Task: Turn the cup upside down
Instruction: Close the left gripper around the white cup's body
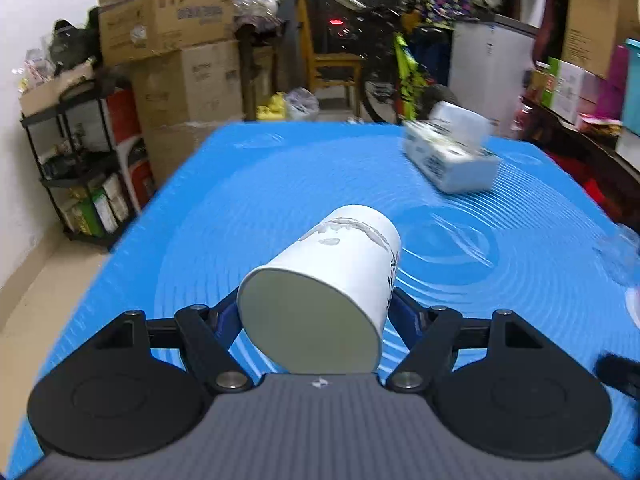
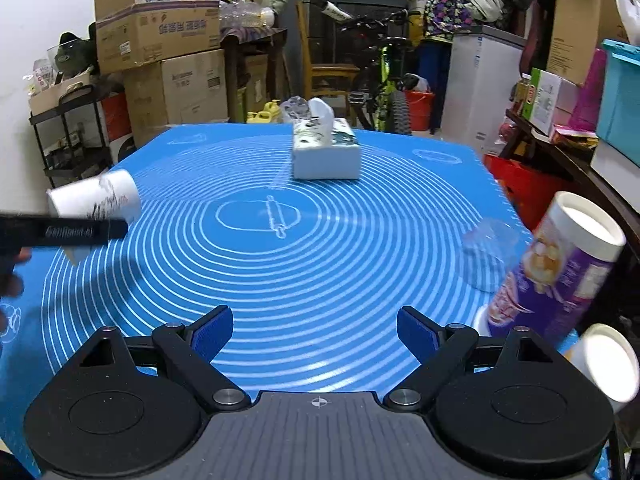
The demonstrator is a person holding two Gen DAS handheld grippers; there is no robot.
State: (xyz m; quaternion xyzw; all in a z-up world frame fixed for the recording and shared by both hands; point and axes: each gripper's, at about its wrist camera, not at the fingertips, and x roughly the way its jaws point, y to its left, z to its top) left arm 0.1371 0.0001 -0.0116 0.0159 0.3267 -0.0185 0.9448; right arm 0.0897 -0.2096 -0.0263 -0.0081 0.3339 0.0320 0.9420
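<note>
My left gripper (image 1: 316,300) is shut on a white paper cup (image 1: 332,280). The cup is tilted on its side above the blue mat (image 1: 240,200), its flat base facing the camera and its mouth pointing away. In the right wrist view the same cup (image 2: 96,198) shows at the far left, held by the left gripper's black finger (image 2: 68,232). My right gripper (image 2: 314,332) is open and empty, low over the near middle of the mat (image 2: 320,240).
A tissue box (image 2: 324,152) lies at the mat's far side; it also shows in the left wrist view (image 1: 452,156). A purple canister (image 2: 560,272), a clear plastic cup (image 2: 488,256) and a white cup (image 2: 608,368) stand at the right edge. Boxes, shelves and a bicycle surround the table.
</note>
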